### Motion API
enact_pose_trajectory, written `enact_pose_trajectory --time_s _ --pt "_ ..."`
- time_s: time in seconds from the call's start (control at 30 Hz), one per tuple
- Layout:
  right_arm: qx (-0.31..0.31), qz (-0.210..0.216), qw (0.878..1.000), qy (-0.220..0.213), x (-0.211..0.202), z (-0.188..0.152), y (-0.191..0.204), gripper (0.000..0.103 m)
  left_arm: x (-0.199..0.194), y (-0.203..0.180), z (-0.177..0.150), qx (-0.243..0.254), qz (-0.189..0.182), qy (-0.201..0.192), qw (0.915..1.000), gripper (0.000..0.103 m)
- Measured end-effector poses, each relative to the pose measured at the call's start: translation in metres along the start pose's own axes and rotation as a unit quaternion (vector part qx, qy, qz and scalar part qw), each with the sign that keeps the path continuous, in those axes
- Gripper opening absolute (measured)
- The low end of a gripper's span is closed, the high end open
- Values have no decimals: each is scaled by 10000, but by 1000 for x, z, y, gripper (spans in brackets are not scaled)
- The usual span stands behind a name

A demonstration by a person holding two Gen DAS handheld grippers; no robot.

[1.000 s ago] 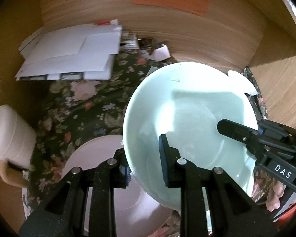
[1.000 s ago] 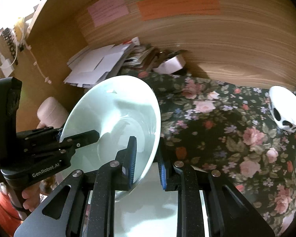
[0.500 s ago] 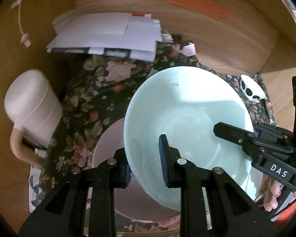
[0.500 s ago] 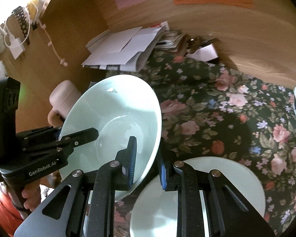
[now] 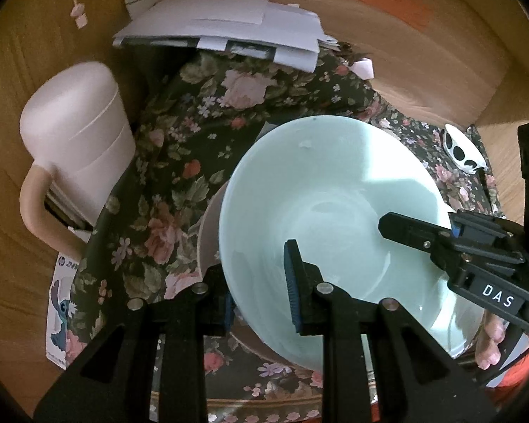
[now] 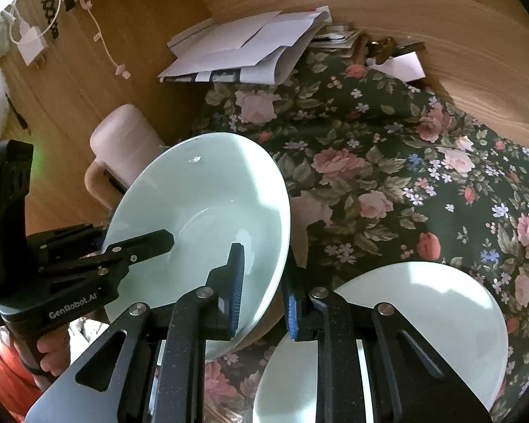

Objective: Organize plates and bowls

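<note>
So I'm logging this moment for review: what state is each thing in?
Mint bowl: lifted, tilted, gripped on opposite rims.
Left gripper: shut on the bowl's rim.
Right gripper: shut on the bowl's rim.
Pink plate: flat on the floral cloth, under the bowl.
Mint plate: flat on the cloth.
Pink mug: upside down.

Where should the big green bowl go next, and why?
Probably straight down onto the pink plate under it. Both the left gripper and right gripper clamp the bowl by its rim, tilted above the flowery cloth.

A home: floral tablecloth (image 6: 388, 162), piled papers (image 6: 243, 49) and pink jug (image 5: 77, 144).
</note>
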State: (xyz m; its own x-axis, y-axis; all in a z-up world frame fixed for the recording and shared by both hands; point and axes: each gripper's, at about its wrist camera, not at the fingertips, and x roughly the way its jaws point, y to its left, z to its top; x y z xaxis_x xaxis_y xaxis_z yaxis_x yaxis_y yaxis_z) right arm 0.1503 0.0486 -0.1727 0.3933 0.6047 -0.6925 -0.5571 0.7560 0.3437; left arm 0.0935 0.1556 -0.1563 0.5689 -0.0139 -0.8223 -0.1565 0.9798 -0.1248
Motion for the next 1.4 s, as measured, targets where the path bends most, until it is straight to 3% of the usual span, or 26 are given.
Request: enact_pose_trajectory --time_s 0.23,0.57,0.77,0.87,0.97,1.03,1.13,1.23,1.4 --pt "-69 5 9998 165 7 -1 2 20 5 7 -2 -90 -109 112 9998 23" --pt "-236 -206 9995 20 -2 0 2 21 11 6 -2 -123 -144 151 9997 23" --pt "-245 -333 9991 -92 -12 -1 -8 23 12 0 5 -76 150 10 9999 25" --pt "-208 -350 9989 -217 -24 0 -13 29 10 0 11 -99 119 -61 9999 39" --pt "-153 -376 9985 -363 -35 2 -17 43 9 -3 13 -29 280 -110 9995 40" --pt "-127 -429 9979 -473 -42 3 -21 45 5 -5 13 10 364 -197 9991 43" --pt "-126 -498 9971 -560 -52 3 -27 45 -10 -11 15 139 449 -538 9974 51" --pt "-88 -577 9963 -634 -62 4 -35 46 -32 -24 21 333 400 -922 9944 66" --pt "31 -780 9928 -906 -83 4 -50 63 -54 -48 33 579 255 -1342 9889 86"
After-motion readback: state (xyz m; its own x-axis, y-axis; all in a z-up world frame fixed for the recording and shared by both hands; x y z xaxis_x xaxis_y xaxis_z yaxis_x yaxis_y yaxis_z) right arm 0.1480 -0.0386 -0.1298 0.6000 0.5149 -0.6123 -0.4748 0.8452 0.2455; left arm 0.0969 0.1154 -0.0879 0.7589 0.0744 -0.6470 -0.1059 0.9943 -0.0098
